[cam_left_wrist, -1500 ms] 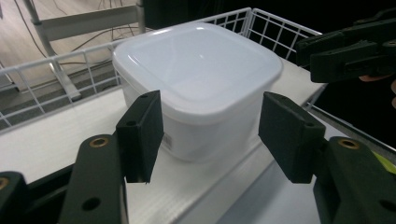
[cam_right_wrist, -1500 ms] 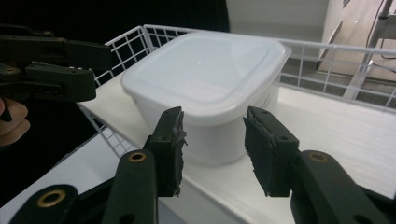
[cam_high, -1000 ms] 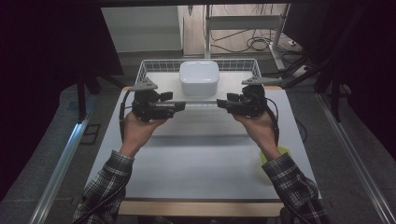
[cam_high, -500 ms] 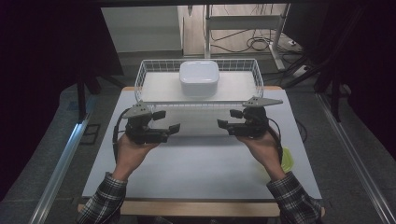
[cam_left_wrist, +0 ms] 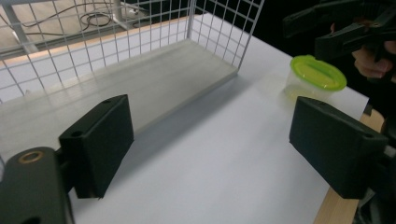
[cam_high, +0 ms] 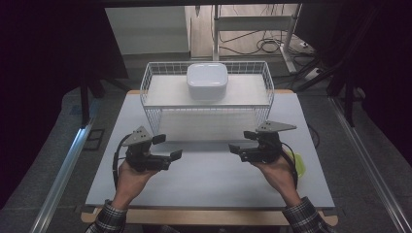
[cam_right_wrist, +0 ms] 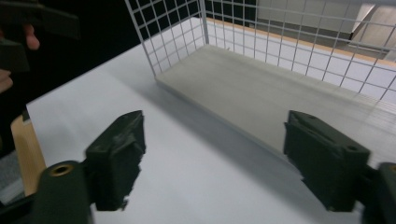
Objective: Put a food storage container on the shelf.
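Left gripper (cam_high: 171, 156) sits low over the white table (cam_high: 209, 179), in front of the wire basket's left near corner, pointing inward toward the middle. Its jaws have just been opening and stand wide apart with nothing between them; in the left gripper view only bare tabletop lies between the two black pads (cam_left_wrist: 100, 140). Moving right: the wire basket (cam_high: 150, 92) stands at the far half of the table, white mesh, rectangular, with a pale flat board as its floor. It's apart from both grippers. A white rounded-square container (cam_high: 207, 80), lid on, rests inside the basket at the centre of its far side, touching the floor board, well away from either gripper. Further right, the right gripper (cam_high: 236, 149) mirrors the left one, in front of the basket's right near corner, pointing inward. Its jaws have also just been opening, nothing in them; the right gripper view shows plain table and the basket's edge past the pads (cam_right_wrist: 119, 149). Far right: a small clear tub with a lime-green lid (cam_left_wrist: 317, 74) stands near the table's right edge, just beside the right hand (cam_high: 274, 170), partly hidden by it from above.
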A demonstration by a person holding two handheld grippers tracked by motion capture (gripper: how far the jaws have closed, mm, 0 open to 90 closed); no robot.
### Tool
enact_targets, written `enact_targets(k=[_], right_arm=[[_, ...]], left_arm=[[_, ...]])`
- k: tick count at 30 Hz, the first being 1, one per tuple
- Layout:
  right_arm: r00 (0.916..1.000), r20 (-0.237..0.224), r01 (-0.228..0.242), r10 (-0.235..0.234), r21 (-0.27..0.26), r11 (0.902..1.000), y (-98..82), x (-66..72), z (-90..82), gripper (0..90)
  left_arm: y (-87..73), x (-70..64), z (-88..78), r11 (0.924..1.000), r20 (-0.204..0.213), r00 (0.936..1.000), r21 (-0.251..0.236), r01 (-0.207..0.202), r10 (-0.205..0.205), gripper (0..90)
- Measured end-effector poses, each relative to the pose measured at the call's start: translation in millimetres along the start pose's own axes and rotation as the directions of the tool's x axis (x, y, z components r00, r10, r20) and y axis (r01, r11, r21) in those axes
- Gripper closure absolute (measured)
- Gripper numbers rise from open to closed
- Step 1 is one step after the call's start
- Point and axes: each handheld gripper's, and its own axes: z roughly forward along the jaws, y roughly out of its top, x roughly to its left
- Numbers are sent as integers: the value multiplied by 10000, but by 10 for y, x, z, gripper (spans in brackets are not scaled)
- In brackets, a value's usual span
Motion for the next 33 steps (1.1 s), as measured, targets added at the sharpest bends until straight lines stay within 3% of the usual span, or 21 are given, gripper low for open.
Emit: enact_targets(k=[5,10,15,19,22,24,29,33], right_arm=[[9998,81,187,-188,78,9998,-131,20,-39,165],[10000,-23,56,-55,355,9994,-326,15,-47,142],[9993,328,163,-187,735,9972,-503,11,-11,116],[9996,277,72,-91,696,9975,-609,49,-16,112],[9993,305,198,-222,776,9968,-684,90,-10,106],[9992,304,246,-272,834,9962,-728,100,-11,106],[9988,374,269,-314,1140,9931,-820,100,3,95],[9984,462,276,-333,1178,9927,-841,94,9,66]], left_arm=[[-170,-60,12,9999,-72,10000,112,-34,35,96],[-343,-111,52,9981,-559,9973,417,-456,479,47],[-549,-103,91,9954,-903,9936,732,-611,676,30],[-744,-102,101,9943,-1169,9898,780,-729,817,20],[-875,-128,106,9886,-1423,9835,1161,-958,1120,18],[-932,-145,94,9847,-1487,9800,1329,-1130,1325,18],[-981,-162,81,9858,-1406,9819,1277,-1092,1270,21],[-991,-174,98,9842,-1458,9800,1330,-1166,1358,25]])
